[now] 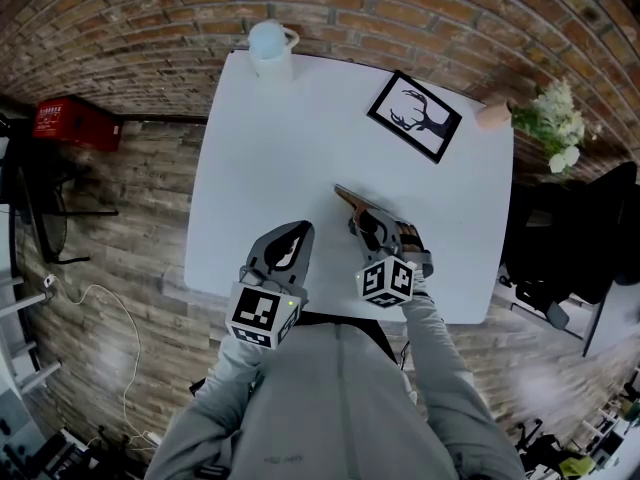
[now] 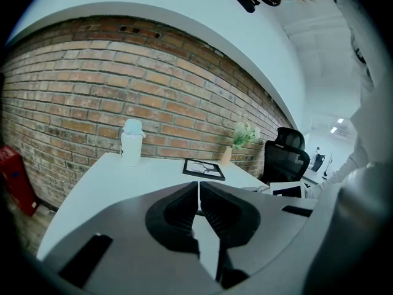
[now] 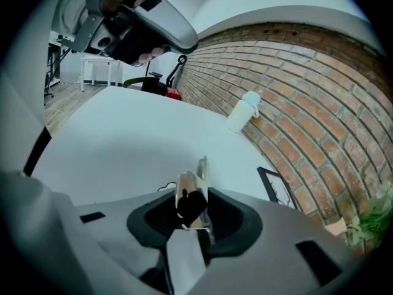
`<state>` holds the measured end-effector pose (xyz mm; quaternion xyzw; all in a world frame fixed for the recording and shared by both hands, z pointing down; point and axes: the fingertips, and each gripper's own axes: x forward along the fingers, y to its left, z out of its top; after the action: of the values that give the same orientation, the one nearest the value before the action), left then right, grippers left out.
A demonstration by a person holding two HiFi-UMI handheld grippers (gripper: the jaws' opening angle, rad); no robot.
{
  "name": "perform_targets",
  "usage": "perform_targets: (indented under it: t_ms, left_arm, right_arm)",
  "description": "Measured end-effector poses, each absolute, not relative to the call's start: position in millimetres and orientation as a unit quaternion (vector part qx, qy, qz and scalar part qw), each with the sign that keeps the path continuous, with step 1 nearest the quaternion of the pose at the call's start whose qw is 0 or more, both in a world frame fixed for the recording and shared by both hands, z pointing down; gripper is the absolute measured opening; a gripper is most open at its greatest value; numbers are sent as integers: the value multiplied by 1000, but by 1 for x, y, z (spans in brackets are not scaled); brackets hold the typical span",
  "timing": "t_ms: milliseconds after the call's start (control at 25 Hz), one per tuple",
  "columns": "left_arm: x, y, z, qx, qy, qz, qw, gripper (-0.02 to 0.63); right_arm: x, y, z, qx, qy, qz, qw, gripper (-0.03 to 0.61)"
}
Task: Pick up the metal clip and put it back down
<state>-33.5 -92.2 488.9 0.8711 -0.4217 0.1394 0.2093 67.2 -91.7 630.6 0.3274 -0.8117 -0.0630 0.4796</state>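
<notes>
White table (image 1: 290, 168), shiny metal clip (image 3: 201, 172), pinched in right hand-held gripper (image 1: 372, 226)

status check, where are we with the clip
Right gripper shut on the metal clip, tip poking past the fingers. Left gripper shut, empty. Nothing close by; framed deer picture lies well off.

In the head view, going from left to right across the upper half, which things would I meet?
Red plastic crate on the floor → white lidded jug → black-framed deer picture → tan vase of white flowers.
</notes>
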Motion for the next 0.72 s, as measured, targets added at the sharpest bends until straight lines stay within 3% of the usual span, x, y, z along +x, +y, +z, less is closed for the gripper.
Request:
perform_targets:
  t_ms: [720]
  left_arm:
    - [-28,-89,479,875,-422,131,197,32]
  right_arm:
    - [64,-85,603,342,-846,18,409,186]
